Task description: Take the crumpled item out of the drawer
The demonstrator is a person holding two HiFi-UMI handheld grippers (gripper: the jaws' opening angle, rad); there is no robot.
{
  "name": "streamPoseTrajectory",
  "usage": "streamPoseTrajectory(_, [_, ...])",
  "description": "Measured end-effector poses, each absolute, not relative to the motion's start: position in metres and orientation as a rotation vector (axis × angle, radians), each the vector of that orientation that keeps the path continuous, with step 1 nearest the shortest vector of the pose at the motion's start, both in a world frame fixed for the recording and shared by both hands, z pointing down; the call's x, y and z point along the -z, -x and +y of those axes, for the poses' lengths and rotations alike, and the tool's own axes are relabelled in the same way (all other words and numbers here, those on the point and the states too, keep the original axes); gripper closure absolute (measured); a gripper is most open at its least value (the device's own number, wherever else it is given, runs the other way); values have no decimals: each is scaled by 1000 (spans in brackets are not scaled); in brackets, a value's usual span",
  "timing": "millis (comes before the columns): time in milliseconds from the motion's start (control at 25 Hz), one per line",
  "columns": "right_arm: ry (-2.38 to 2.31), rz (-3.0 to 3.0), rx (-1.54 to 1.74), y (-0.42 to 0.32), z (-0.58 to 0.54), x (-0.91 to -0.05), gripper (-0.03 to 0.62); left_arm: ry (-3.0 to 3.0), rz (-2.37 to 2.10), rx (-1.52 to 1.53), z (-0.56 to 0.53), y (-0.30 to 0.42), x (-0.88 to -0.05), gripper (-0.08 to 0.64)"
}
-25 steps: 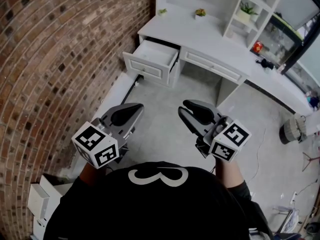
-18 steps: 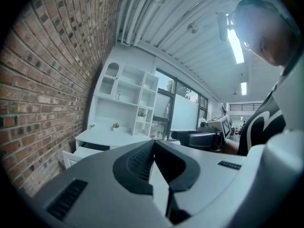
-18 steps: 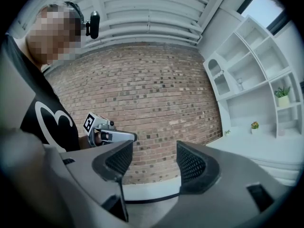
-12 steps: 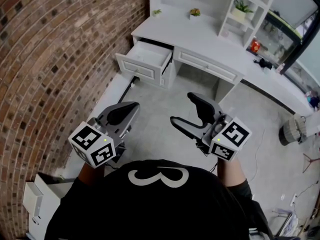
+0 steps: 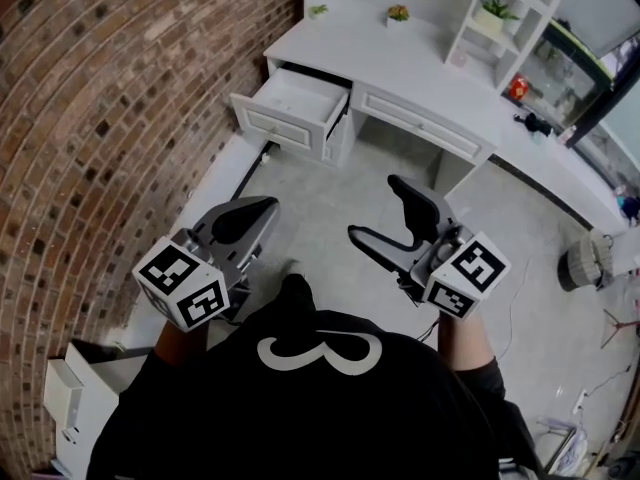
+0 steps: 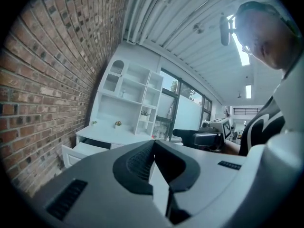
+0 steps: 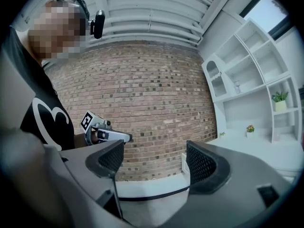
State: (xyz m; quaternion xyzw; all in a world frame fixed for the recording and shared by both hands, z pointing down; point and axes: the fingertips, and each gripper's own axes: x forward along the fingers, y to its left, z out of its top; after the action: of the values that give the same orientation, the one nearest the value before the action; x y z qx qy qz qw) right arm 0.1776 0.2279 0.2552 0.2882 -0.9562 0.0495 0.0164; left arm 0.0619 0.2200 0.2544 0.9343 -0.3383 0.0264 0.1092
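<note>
The white drawer stands pulled open at the left end of the white desk, far ahead of both grippers. Its inside looks pale, and I cannot make out a crumpled item in it. My left gripper is held at waist height over the grey floor, its jaws shut with nothing in them; in the left gripper view the left gripper points toward the drawer. My right gripper is level with it on the right, jaws opening wide. Nothing lies between the jaws of the right gripper, which faces the brick wall.
A brick wall runs along the left. White shelves with small potted plants rise behind the desk. A white box sits at the lower left and a basket on the floor at the right.
The right gripper's jaws have swung from nearly shut to wide open. The left gripper stayed shut. The view shifted slightly and a dark foot now shows between the grippers.
</note>
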Motion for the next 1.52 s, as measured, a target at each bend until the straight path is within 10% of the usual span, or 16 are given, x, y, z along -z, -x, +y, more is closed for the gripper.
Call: streamPoseTrajectory(1520, [-822, -2740, -538, -44, -204, -364, 196, -2540, -1016, -176, -201, 87, -368, 557])
